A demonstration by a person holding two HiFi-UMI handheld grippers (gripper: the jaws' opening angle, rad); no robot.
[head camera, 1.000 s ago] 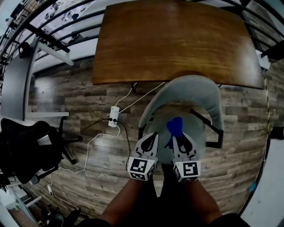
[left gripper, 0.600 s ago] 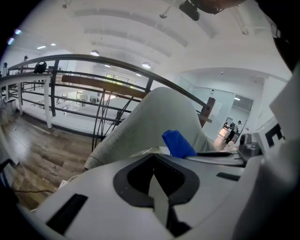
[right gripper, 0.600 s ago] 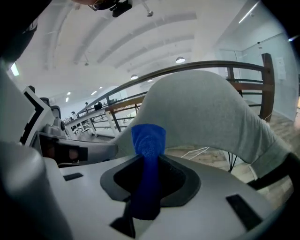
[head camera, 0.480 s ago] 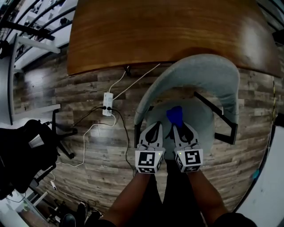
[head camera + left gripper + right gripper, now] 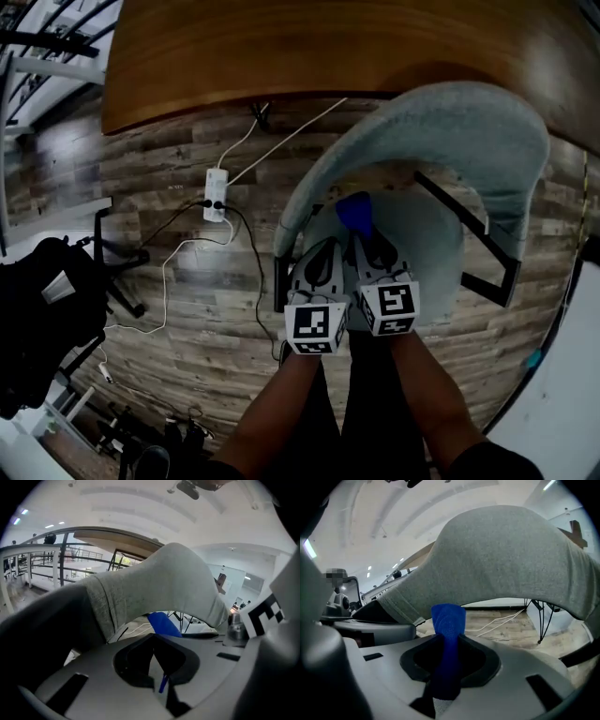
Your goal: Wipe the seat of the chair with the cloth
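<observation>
Two tools hang side by side above the grey chair's seat (image 5: 427, 258). The right tool (image 5: 449, 638) is clamped on the blue cloth (image 5: 448, 618), which rises out of its jaws and bunches just past their tips, below the curved backrest (image 5: 450, 127). The left tool (image 5: 153, 637), just beside the right one, has its jaws pressed together with only a thin blue sliver in the seam; the cloth shows just beyond its tips, to their right. Ahead of both tools, past the backrest, is the wooden tabletop (image 5: 319, 47); white cables (image 5: 187, 258) lie on the plank floor off the left tool's side
</observation>
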